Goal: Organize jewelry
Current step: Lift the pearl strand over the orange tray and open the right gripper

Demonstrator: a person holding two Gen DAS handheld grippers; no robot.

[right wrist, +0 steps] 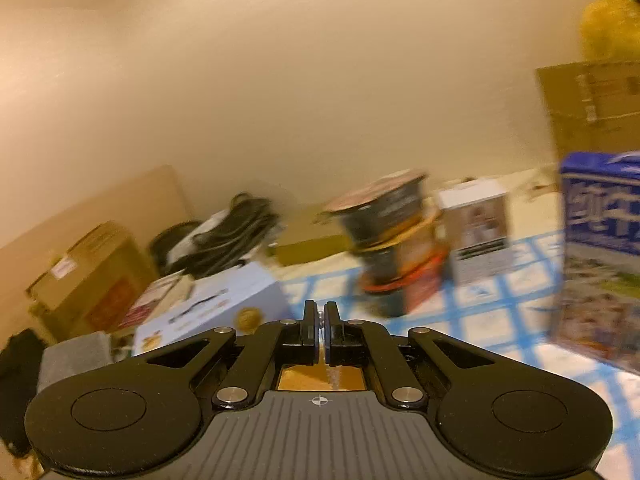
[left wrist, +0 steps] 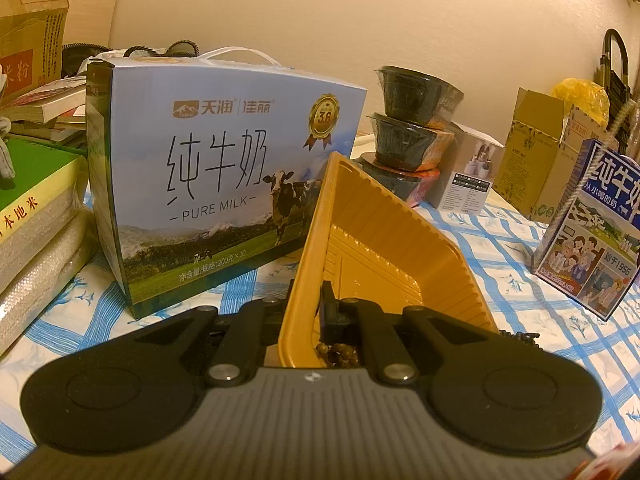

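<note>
- Blue-checked tablecloth (left wrist: pixel 500 240), milk carton (left wrist: pixel 224 176) behind.
- Your left gripper (left wrist: pixel 306 312) pinches the tilted yellow tray (left wrist: pixel 384 240) wall; beads (left wrist: pixel 340 354) inside.
- Your right gripper (right wrist: pixel 320 328) pinches something small, silvery, blurred.

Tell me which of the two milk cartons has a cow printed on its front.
The large light-blue PURE MILK box behind the yellow tray has it. The smaller dark-blue carton on the right shows cartoon people.

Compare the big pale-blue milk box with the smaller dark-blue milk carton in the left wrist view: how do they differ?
The milk box is larger and pale blue; the milk carton is smaller and dark blue. The box pictures a cow in a meadow and has a white carry handle; the carton shows cartoon people and no visible handle. The box stands left of the yellow tray, the carton right. Both stand upright on the checked tablecloth.
</note>
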